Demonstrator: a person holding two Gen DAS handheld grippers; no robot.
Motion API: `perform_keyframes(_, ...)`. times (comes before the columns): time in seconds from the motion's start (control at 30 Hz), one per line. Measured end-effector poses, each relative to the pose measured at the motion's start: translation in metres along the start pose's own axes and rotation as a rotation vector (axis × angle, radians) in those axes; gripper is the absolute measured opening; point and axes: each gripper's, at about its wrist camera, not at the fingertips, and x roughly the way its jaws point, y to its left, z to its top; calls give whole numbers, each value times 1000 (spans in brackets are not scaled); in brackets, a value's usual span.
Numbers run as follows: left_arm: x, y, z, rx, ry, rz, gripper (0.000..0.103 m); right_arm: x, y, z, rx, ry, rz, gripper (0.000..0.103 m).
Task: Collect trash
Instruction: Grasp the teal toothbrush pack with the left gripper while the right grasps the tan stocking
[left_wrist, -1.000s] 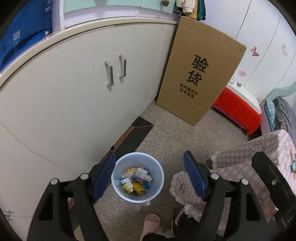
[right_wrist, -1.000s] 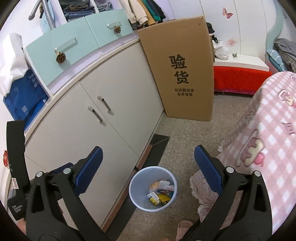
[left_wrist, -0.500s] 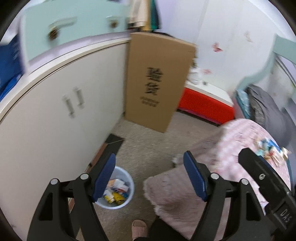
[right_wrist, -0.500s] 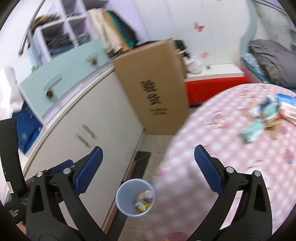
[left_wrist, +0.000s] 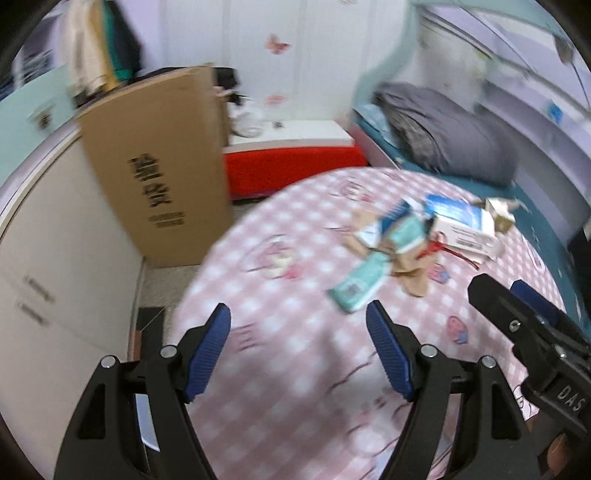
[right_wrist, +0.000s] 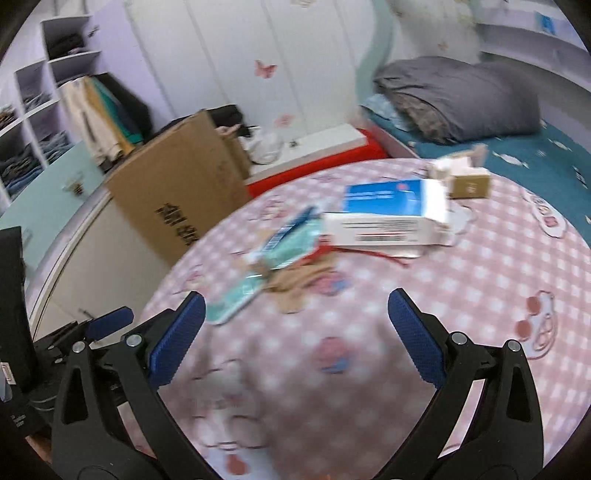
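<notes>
1. The trash lay in a loose heap on the round table with the pink checked cloth (right_wrist: 480, 295), toward its far side. A teal packet (left_wrist: 360, 284) stretched its long axis from the near left up toward the far right in the left wrist view, its near end pointing at the left gripper (left_wrist: 299, 350).
2. A blue-and-white box (right_wrist: 388, 218) lay flat with its long side running across the right wrist view, beside a small tan carton (right_wrist: 471, 184) at the far rim.
3. A second before, both cameras looked down at a floor bin beside the cupboard; now both had swung over the tabletop and the bin was out of view.
4. The heap looked mixed: teal and blue wrappers, torn brown paper (left_wrist: 406, 266), a red string (right_wrist: 384, 256); motion blur softened the details.
5. Both the left gripper and the right gripper (right_wrist: 291, 339) stood wide apart with nothing between the blue pads.
6. The tall cardboard box (left_wrist: 159, 177) leaned against the cupboard.
</notes>
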Motion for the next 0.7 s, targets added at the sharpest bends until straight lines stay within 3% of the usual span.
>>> perform_keyframes(0.27, 54, -43, 15, 143, 76, 20, 74, 17, -37, 2, 36, 33, -42, 97)
perform_keyframes(0.47, 71, -44, 22, 163, 114, -29, 47, 29, -36, 5, 23, 49, -38, 97)
perform_keyframes(0.53, 71, -45, 22, 174, 104, -28, 33, 33, -33, 6, 19, 57, -38, 97)
perform_keyframes(0.7, 65, -39, 20, 132, 75, -68, 26, 42, -27, 7, 20, 81, -12, 97)
